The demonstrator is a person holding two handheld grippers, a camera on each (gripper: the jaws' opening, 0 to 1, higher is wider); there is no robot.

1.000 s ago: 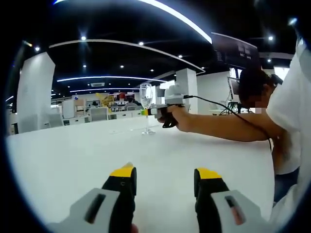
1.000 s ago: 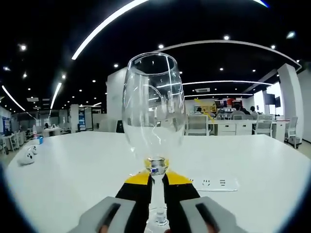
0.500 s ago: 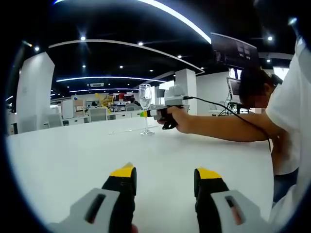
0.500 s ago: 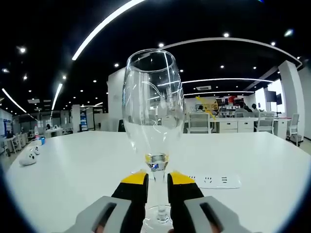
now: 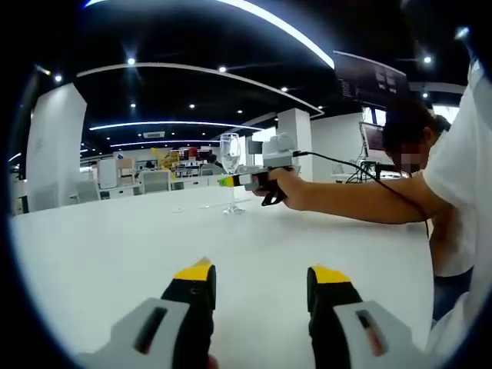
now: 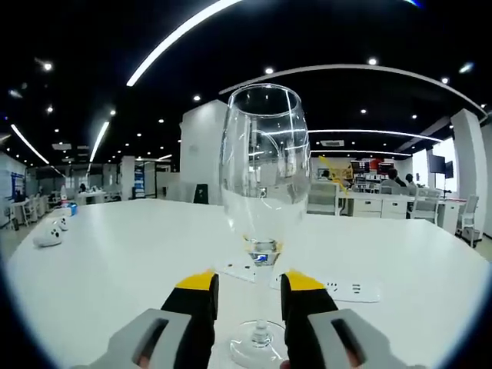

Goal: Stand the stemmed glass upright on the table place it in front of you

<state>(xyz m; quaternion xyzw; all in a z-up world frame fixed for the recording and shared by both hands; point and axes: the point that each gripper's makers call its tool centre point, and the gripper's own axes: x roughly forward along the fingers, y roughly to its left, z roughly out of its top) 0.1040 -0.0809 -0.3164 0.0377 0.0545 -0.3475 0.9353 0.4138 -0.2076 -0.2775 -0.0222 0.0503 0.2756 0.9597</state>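
Stemmed glass (image 6: pixel 263 223) is standing upright on the white table (image 6: pixel 115 261), its stem rising between my right gripper (image 6: pixel 250 283) jaws, which are sitting apart with a gap on both sides. In the left gripper view, my left gripper (image 5: pixel 261 278) is hovering over bare tabletop, jaws apart and carrying nothing, well away from the glass. Risk as I'm judging it: pulling the right gripper back crookedly could clip the stem or foot and tip the glass. Counting: one glass, two grippers, one small white object (image 6: pixel 48 234) at far left, one socket strip (image 6: pixel 338 288) behind the glass.
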